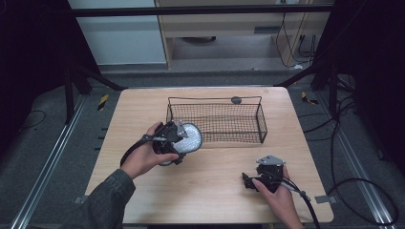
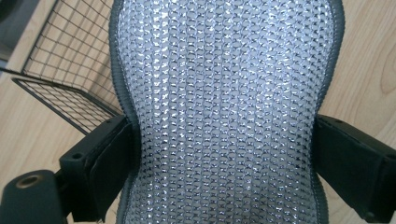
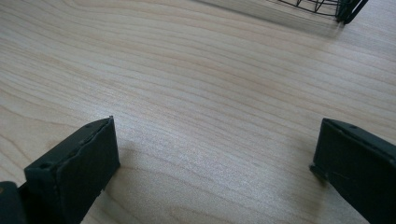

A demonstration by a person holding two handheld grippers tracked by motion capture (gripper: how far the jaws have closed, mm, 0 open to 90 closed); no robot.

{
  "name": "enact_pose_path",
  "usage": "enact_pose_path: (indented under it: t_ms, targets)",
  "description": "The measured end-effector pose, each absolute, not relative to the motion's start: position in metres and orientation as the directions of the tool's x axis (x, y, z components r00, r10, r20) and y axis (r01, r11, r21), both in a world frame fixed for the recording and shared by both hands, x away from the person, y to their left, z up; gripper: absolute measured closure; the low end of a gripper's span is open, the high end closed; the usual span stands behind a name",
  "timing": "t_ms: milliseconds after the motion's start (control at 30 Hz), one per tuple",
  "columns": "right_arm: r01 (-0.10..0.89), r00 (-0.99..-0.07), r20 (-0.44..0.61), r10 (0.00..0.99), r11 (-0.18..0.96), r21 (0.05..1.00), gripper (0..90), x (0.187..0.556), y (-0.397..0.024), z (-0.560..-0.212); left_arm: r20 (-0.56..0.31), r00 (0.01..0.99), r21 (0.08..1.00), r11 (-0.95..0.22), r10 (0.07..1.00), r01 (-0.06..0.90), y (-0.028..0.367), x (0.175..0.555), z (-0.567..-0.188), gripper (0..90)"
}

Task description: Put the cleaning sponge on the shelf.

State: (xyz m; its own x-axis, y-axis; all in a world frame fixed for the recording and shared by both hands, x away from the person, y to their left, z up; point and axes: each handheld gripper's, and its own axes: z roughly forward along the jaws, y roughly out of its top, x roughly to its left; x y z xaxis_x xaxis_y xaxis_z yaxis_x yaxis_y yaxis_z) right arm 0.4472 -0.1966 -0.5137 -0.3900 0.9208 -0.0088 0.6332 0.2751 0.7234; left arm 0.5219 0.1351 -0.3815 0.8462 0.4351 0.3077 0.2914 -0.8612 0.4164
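The left gripper (image 1: 184, 139) clenched a silver mesh pad (image 1: 190, 138) just beside the wire basket (image 1: 260, 119), its near wall between, while the right gripper (image 1: 248, 182) rested released on the table (image 1: 210, 191).

Left tool (image 1: 184, 138) clamped, raised near table center, right tool (image 1: 248, 181) jaws spread, low

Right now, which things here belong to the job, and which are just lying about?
In the job:
left hand-held gripper, shut on the silver mesh pad
wire basket, just beyond the pad

Lying about:
right hand-held gripper, open over bare table
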Motion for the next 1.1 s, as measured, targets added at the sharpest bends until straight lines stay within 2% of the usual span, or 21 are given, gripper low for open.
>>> enact_pose_path:
  t_ms: [333,667,1100]
  targets:
    - [0.639,-0.394,0.004,0.919,0.271,0.720,0.3,0.448,-0.195,-0.513,0.325,0.858,0.422,-0.873,0.399,0.246,0.129,0.533,-0.365,8.0]
    - [0.625,-0.416,-0.017,0.909,0.299,0.721,0.4,0.450,-0.197,-0.514,0.379,0.835,0.422,-0.877,0.400,0.228,0.122,0.539,-0.348,8.0]
    - [0.621,-0.424,-0.023,0.905,0.309,0.721,0.4,0.450,-0.197,-0.514,0.439,0.832,0.397,-0.904,0.340,0.160,0.100,0.554,-0.339,8.1]
